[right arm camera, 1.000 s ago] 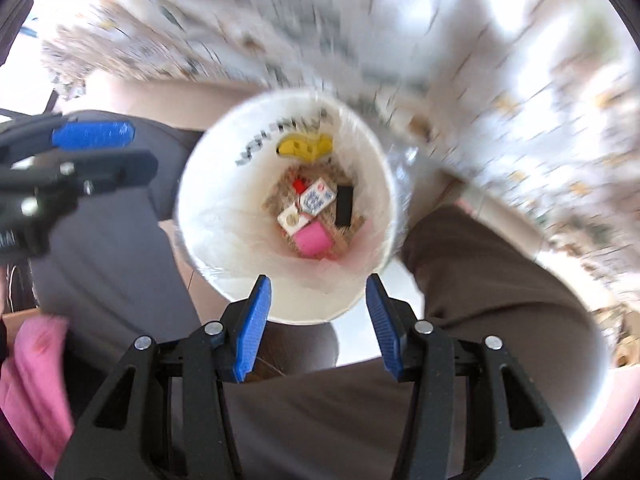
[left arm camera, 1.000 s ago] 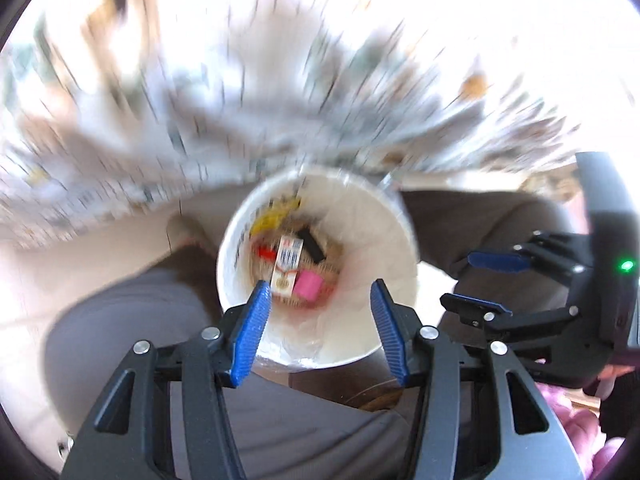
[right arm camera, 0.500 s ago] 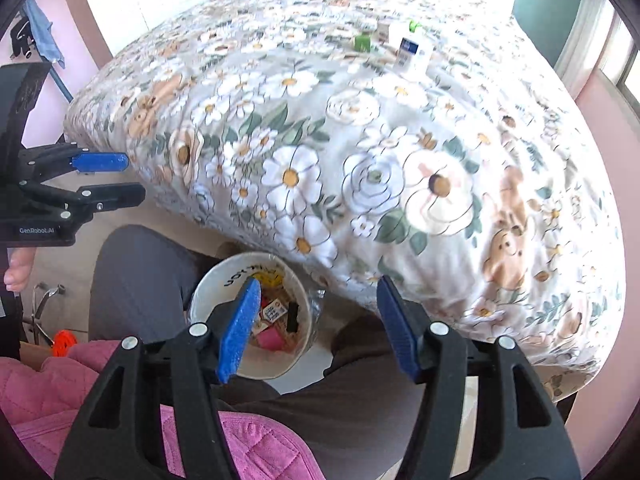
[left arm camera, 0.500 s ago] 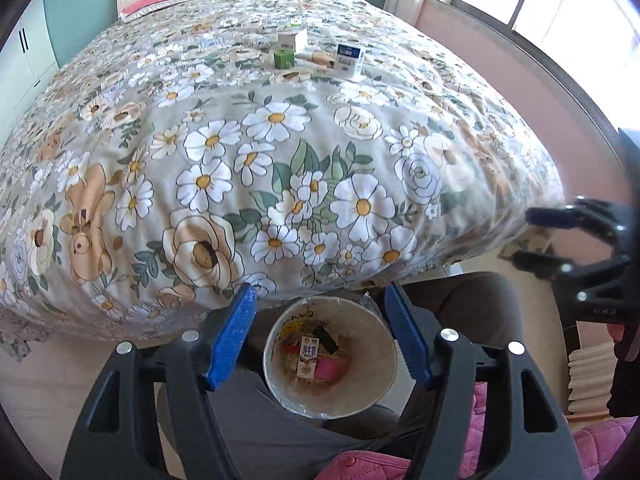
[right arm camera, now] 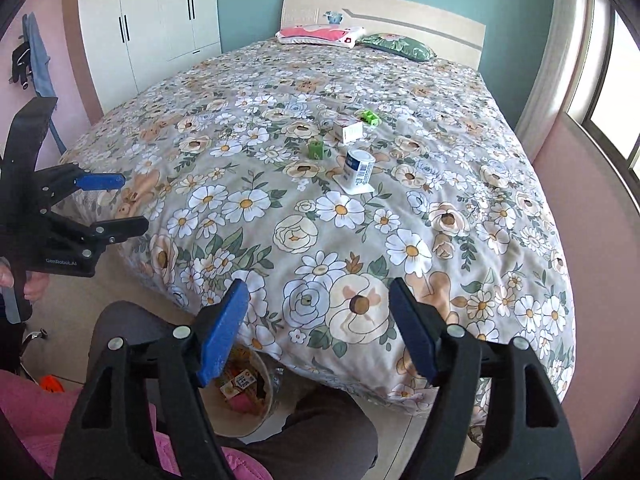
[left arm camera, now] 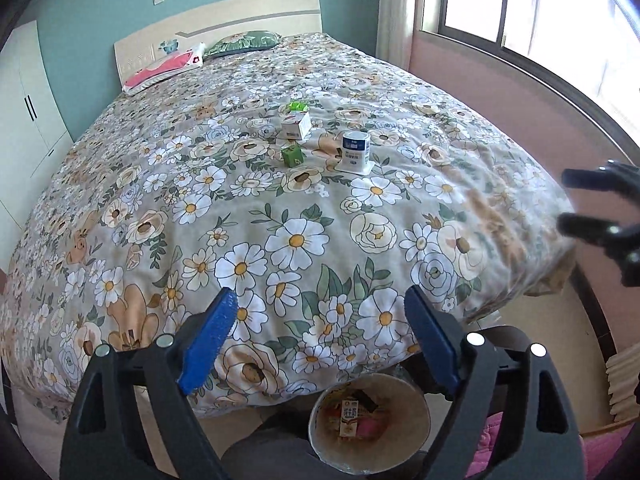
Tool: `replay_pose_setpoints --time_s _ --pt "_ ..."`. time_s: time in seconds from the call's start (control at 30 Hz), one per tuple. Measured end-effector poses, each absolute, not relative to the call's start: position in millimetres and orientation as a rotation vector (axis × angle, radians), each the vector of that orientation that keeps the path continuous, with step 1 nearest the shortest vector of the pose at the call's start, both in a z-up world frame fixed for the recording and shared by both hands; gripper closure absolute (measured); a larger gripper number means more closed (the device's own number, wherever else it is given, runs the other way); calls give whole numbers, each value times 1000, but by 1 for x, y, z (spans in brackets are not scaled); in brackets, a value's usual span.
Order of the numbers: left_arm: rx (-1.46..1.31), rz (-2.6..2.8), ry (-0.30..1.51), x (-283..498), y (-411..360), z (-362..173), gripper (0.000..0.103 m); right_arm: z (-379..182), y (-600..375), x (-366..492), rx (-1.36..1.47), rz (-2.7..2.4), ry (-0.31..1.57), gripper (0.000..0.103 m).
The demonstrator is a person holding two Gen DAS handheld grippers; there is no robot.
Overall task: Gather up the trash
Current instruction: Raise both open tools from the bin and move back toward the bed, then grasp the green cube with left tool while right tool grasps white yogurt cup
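Trash lies mid-bed on the floral cover: a blue-and-white carton (left arm camera: 356, 152) (right arm camera: 359, 169), a small green box (left arm camera: 292, 155) (right arm camera: 315, 149), a white box (left arm camera: 296, 124) (right arm camera: 349, 131) and a green scrap (left arm camera: 298, 106) (right arm camera: 369, 116). A white bin (left arm camera: 416, 412) (right arm camera: 264, 408) holding several wrappers stands on the floor between the person's knees. My left gripper (left arm camera: 320, 344) (right arm camera: 116, 204) is open and empty above the bed's foot. My right gripper (right arm camera: 320, 328) (left arm camera: 576, 200) is open and empty, level with it.
The bed (left arm camera: 280, 240) fills the view, with pillows (right arm camera: 320, 35) at the headboard. A white wardrobe (right arm camera: 160, 20) stands left, a window (left arm camera: 540, 12) right. The person's legs (right arm camera: 320, 440) and a pink cushion (right arm camera: 32, 408) are below.
Both grippers have risen and tilted up from looking down into the bin to looking across the bed. Both stay open and empty.
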State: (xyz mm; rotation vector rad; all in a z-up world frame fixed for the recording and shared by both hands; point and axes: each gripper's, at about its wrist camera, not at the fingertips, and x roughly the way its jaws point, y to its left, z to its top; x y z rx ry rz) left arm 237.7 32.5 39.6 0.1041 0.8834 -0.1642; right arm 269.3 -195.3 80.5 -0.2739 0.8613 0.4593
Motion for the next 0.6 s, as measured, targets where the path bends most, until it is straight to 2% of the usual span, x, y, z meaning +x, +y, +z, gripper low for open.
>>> replay_pose_setpoints --time_s 0.23,0.6 --pt "145 -172 890 295 33 34 15 70 -185 321 -267 459 875 30" --pt "128 -221 988 404 43 -22 15 23 -175 423 -191 534 921 30"
